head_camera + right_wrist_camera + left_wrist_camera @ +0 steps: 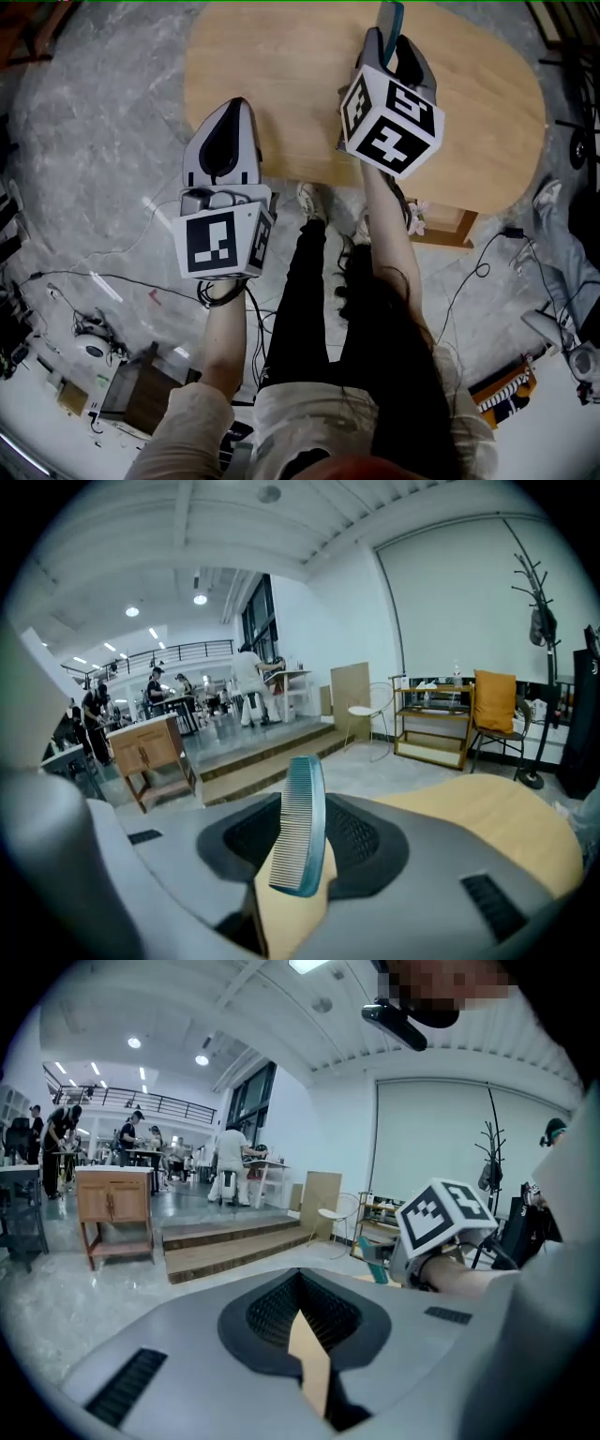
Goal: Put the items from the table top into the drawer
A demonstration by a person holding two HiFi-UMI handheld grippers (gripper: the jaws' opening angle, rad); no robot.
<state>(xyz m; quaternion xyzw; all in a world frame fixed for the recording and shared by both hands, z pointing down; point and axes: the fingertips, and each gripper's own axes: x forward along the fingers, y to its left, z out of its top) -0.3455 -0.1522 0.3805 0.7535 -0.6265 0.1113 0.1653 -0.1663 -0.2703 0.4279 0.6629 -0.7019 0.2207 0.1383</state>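
My right gripper [386,39] is raised above the oval wooden table [281,84] and is shut on a teal comb [390,15]. In the right gripper view the comb [302,827] stands upright between the dark pads [361,841], its teeth facing left. My left gripper [236,103] hovers over the table's left edge with its jaws together and nothing between them. In the left gripper view only a thin strip of tabletop [314,1372] shows under its jaws. The right gripper's marker cube [442,1215] shows there too, off to the right. No drawer is visible.
A wooden frame [452,228] juts out under the table's near edge, beside the person's legs. Cables [94,277] and boxes [141,394] lie on the floor at left. Farther off are a wooden cabinet [112,1208], low steps [234,1241] and a shelf [436,726].
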